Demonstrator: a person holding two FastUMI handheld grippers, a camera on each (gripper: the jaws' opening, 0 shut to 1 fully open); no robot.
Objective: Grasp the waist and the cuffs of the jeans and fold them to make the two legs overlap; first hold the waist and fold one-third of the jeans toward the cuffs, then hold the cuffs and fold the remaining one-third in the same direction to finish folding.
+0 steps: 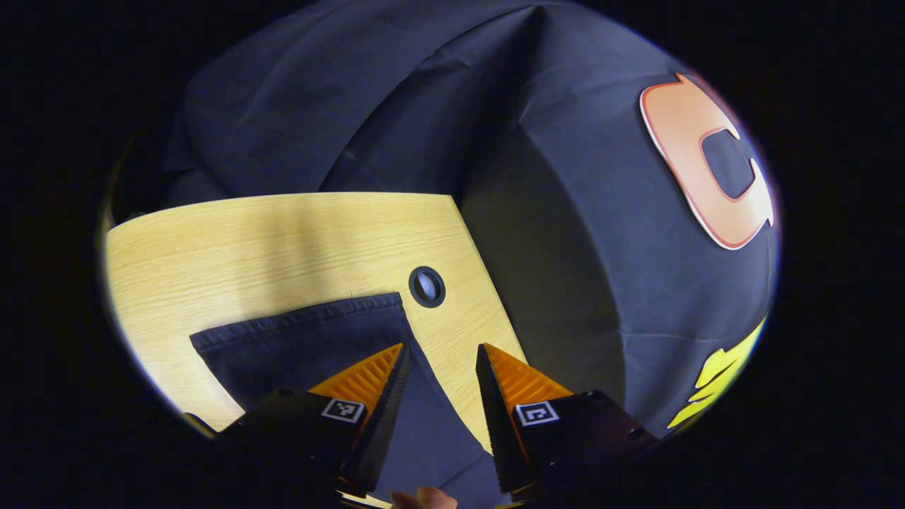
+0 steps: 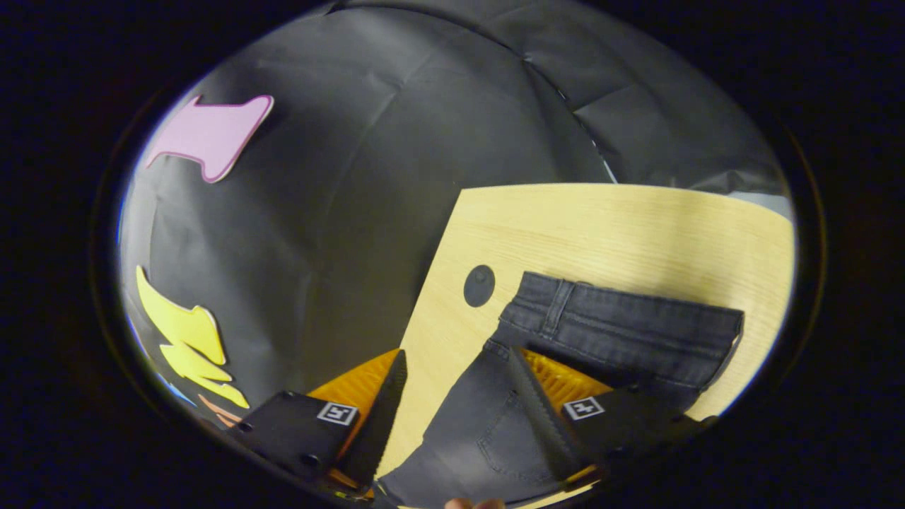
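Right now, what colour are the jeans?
Dark grey-black denim jeans, best seen in the right gripper view.

At the cuff end, the wooden table [image 1: 233, 240] lies bare beyond and to the left of the jeans [image 1: 311, 339], so a gripper could pass freely there; a small round grommet hole [image 1: 427, 286] sits just beside the cuff corner, and the black cloth wall [image 1: 565, 233] hangs close past the table's right edge. At the waist end, open tabletop [image 2: 622, 226] stretches behind the waistband [image 2: 622, 325], with another round hole [image 2: 479, 285] near its corner and the wall [image 2: 318, 233] closing off the left side.
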